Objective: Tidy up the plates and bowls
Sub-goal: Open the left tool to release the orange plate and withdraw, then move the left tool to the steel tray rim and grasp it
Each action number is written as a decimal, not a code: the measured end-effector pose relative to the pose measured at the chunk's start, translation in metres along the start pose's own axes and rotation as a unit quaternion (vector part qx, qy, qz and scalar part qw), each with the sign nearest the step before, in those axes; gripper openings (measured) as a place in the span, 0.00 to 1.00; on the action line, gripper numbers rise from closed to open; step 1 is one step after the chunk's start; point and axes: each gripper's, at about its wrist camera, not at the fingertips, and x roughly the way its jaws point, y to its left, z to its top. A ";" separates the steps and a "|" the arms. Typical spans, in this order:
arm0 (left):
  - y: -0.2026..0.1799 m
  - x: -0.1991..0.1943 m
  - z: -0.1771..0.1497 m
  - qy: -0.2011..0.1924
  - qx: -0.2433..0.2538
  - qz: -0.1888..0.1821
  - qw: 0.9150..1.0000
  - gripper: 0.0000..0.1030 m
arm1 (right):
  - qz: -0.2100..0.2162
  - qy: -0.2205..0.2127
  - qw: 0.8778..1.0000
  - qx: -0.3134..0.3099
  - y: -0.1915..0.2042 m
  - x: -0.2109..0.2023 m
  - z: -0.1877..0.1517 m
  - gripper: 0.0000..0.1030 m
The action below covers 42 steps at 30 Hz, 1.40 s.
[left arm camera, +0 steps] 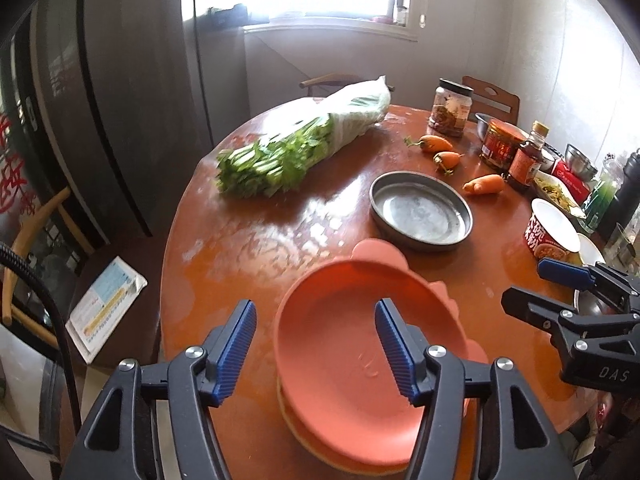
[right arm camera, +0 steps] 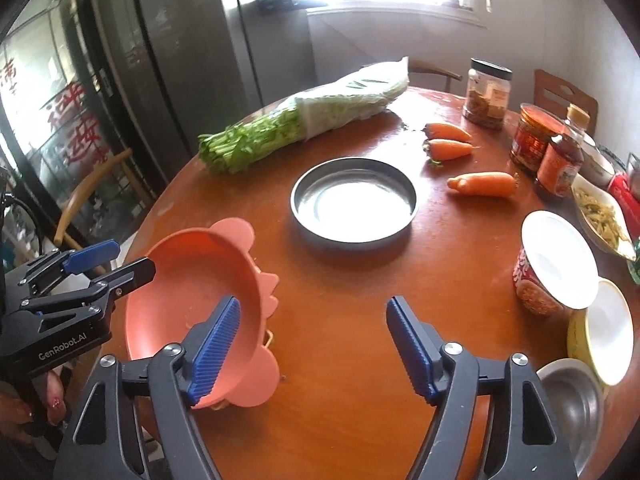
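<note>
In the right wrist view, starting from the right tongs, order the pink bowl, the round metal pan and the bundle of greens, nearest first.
From the right tongs:
1. Pink bowl, at the left finger.
2. Round metal pan, ahead at table centre.
3. Bundle of greens, far left.

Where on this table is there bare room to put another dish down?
Bare wood lies between the pink plates, the steel pan and the noodle cup, and again between the celery and the pink plates. The right edge is crowded with jars, bottles and bowls.
</note>
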 end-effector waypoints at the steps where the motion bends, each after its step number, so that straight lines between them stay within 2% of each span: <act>1: -0.002 0.000 0.005 -0.001 0.004 -0.001 1.000 0.60 | 0.001 0.000 1.000 0.002 -0.002 0.000 0.001 0.76; 11: -0.022 0.012 0.038 -0.002 0.029 -0.022 0.999 0.64 | 0.016 -0.010 0.999 0.038 -0.019 0.007 0.017 0.77; 16: -0.028 0.026 0.048 0.006 0.030 -0.025 0.999 0.65 | 0.007 -0.009 0.999 0.034 -0.022 0.024 0.034 0.78; 21: -0.028 0.043 0.056 0.015 0.031 -0.021 0.999 0.65 | -0.010 0.002 1.000 0.029 -0.024 0.051 0.052 0.77; 29: -0.028 0.075 0.086 0.037 0.047 -0.027 0.998 0.65 | -0.069 0.031 0.993 0.090 -0.056 0.094 0.065 0.76; 32: -0.031 0.094 0.100 0.056 0.053 -0.034 0.996 0.65 | -0.069 0.036 0.991 0.107 -0.066 0.106 0.065 0.60; 33: -0.032 0.100 0.103 0.062 0.054 -0.035 0.996 0.65 | -0.059 0.041 0.991 0.115 -0.071 0.111 0.065 0.47; 34: -0.034 0.108 0.105 0.071 0.059 -0.035 0.995 0.65 | -0.052 0.044 0.991 0.119 -0.074 0.114 0.065 0.40; 39: -0.041 0.139 0.114 0.099 0.075 -0.037 0.992 0.65 | -0.049 0.056 0.990 0.118 -0.078 0.122 0.061 0.31; 40: -0.042 0.146 0.116 0.107 0.071 -0.047 0.991 0.65 | -0.052 0.059 0.990 0.115 -0.079 0.123 0.060 0.27; 42: -0.044 0.157 0.117 0.124 0.067 -0.061 0.988 0.63 | -0.052 0.062 0.991 0.106 -0.078 0.124 0.059 0.24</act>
